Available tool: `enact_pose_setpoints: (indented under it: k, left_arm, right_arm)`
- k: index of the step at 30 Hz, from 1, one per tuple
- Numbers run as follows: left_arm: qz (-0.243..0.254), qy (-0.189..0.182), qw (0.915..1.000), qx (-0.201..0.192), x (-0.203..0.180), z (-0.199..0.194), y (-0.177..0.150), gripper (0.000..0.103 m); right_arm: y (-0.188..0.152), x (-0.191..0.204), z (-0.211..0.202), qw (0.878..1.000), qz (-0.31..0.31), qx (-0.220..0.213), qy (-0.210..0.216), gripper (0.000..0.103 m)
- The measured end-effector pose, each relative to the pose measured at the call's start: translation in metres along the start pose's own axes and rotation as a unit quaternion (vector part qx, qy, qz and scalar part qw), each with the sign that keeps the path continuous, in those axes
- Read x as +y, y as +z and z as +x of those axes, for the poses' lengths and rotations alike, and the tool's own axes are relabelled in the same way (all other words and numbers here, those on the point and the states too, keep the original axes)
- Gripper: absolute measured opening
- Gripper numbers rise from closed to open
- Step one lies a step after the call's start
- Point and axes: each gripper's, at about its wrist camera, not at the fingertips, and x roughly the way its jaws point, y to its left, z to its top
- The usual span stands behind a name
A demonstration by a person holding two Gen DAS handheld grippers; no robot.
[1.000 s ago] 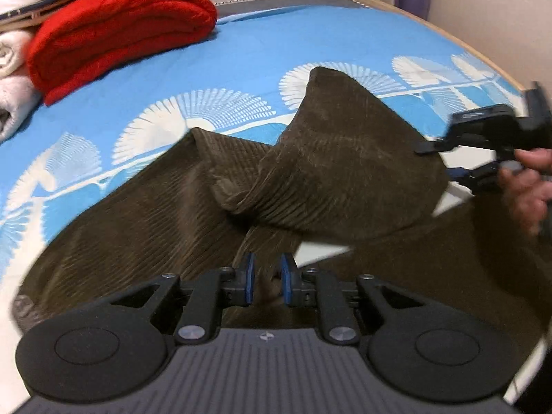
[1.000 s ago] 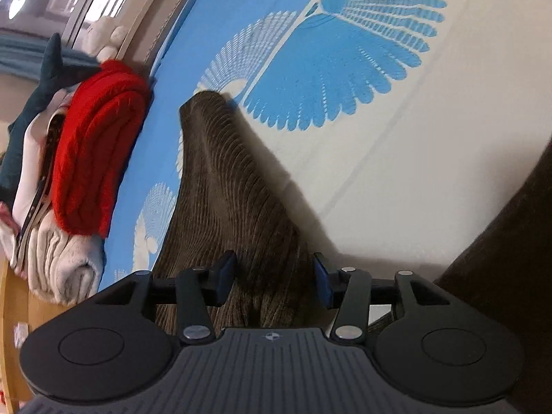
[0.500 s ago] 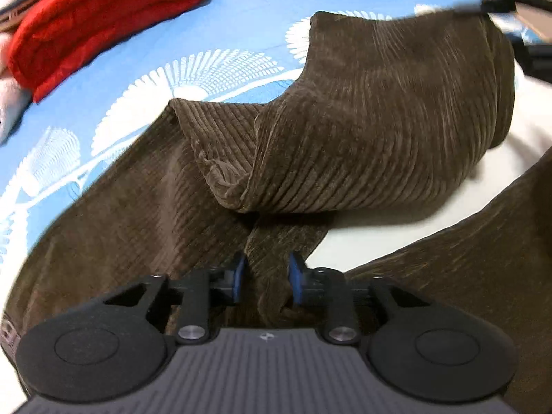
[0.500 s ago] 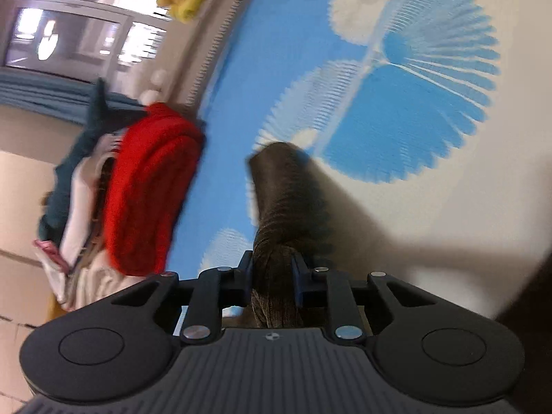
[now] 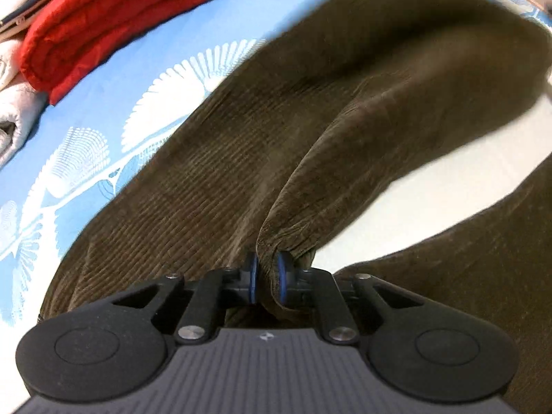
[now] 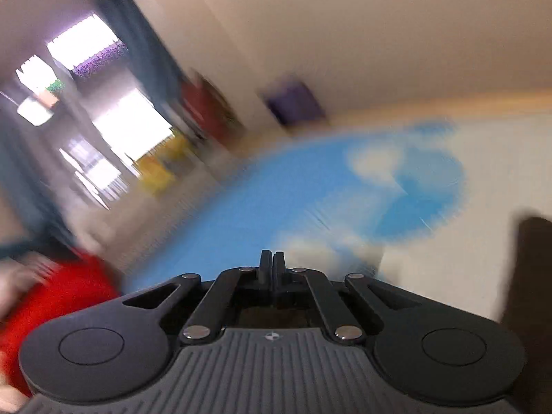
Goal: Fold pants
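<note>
Brown corduroy pants (image 5: 276, 131) lie on a blue and white bedspread (image 5: 162, 48). My left gripper (image 5: 267, 277) is shut on a bunched fold of the pants, and the cloth stretches away up to the right, lifted off the bed. In the right wrist view my right gripper (image 6: 272, 265) has its fingers pressed together; no cloth shows between the tips. That view is heavily blurred. A dark patch of pants (image 6: 531, 276) shows at its right edge.
A folded red blanket (image 5: 114, 17) lies at the far left of the bed, also in the right wrist view (image 6: 58, 296), with white towels (image 5: 13, 117) beside it. A beige wall (image 6: 379, 34) and a bright window (image 6: 103, 117) stand beyond the bed.
My left gripper has closed on a fold of the pants. The right gripper closed on the pant leg and swung up fast, blurring its view; the leg has been pulled up and stretched.
</note>
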Motion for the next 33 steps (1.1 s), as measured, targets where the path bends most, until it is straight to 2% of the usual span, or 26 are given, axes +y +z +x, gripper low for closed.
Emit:
enact_pose_setpoints:
  k: [1,2,3,4,7,8,10,11,12,13,15,16,19,20,21,23,27,28,29,31,32,33]
  left_arm:
    - [0.003,-0.005,1.0000,0.002,0.001,0.000,0.000,0.013]
    - [0.005,-0.007,1.0000,0.005,0.003,0.000,0.000,0.013]
    - [0.005,-0.010,0.9999,0.007,0.004,0.000,0.001,0.013]
    - [0.003,-0.012,0.9999,0.010,0.006,-0.001,0.001,0.013]
    - [0.002,-0.013,0.9997,0.018,0.008,-0.002,0.004,0.013]
    - [0.005,-0.013,0.9997,0.021,0.008,-0.002,0.004,0.013]
    - [0.017,-0.012,0.9994,0.029,0.003,-0.008,0.005,0.013]
    - [0.025,-0.014,0.9991,0.033,0.002,-0.008,0.005,0.013]
    - [0.035,-0.015,0.9986,0.035,-0.001,-0.009,0.005,0.013]
    - [0.040,-0.016,0.9984,0.035,-0.003,-0.010,0.003,0.013]
    - [0.032,-0.023,0.9986,0.034,0.001,-0.012,0.004,0.013]
    - [0.028,-0.026,0.9987,0.033,0.003,-0.012,0.003,0.013]
    - [0.023,-0.028,0.9989,0.028,0.006,-0.008,0.002,0.014]
    - [0.023,-0.027,0.9990,0.027,0.005,-0.009,0.002,0.014]
    - [0.023,-0.026,0.9991,0.026,0.004,-0.009,0.001,0.014]
    - [0.024,-0.025,0.9991,0.026,0.003,-0.008,0.001,0.014]
    - [0.023,-0.030,0.9990,0.026,0.003,-0.007,0.001,0.014]
    - [0.021,-0.033,0.9989,0.026,0.003,-0.007,0.002,0.014]
    - [0.020,-0.034,0.9989,0.025,0.004,-0.008,0.001,0.014]
    - [0.024,-0.039,0.9987,0.022,0.003,-0.009,0.001,0.015]
    - [0.025,-0.041,0.9986,0.022,0.003,-0.011,0.001,0.015]
    - [0.029,-0.039,0.9986,0.023,0.002,-0.011,0.000,0.015]
  right_arm:
    - [-0.004,-0.011,0.017,0.998,0.016,0.049,-0.025,0.005]
    - [-0.008,-0.022,0.032,0.994,0.044,0.095,-0.032,0.005]
    - [-0.014,-0.036,0.044,0.986,0.081,0.141,-0.032,0.005]
    - [-0.019,-0.048,0.050,0.979,0.113,0.166,-0.044,0.005]
    - [-0.018,-0.068,0.052,0.972,0.151,0.162,-0.072,0.008]
    - [-0.014,-0.075,0.051,0.972,0.159,0.148,-0.087,0.013]
    - [-0.004,-0.088,0.053,0.972,0.172,0.117,-0.109,0.032]
    - [-0.001,-0.092,0.057,0.972,0.179,0.112,-0.108,0.043]
    - [0.002,-0.102,0.064,0.971,0.186,0.116,-0.096,0.050]
    - [0.006,-0.107,0.072,0.970,0.191,0.126,-0.084,0.050]
    - [0.007,-0.115,0.086,0.968,0.192,0.150,-0.065,0.050]
    - [0.007,-0.120,0.093,0.966,0.193,0.158,-0.069,0.050]
    - [0.010,-0.136,0.104,0.964,0.205,0.156,-0.069,0.047]
    - [0.013,-0.138,0.107,0.966,0.200,0.153,-0.063,0.041]
    - [0.015,-0.138,0.109,0.969,0.186,0.151,-0.061,0.029]
    - [0.017,-0.133,0.118,0.975,0.147,0.153,-0.071,0.012]
    - [0.023,-0.122,0.126,0.982,0.111,0.141,-0.052,0.008]
    - [0.033,-0.108,0.117,0.989,0.095,0.116,-0.012,0.008]
    - [0.047,-0.088,0.100,0.995,0.062,0.073,0.039,0.008]
    - [0.065,-0.060,0.064,0.995,0.017,0.001,0.097,0.007]
    - [0.068,-0.056,0.049,0.995,0.024,-0.029,0.091,0.007]
    - [0.066,-0.059,0.046,0.998,0.028,-0.033,0.050,0.008]
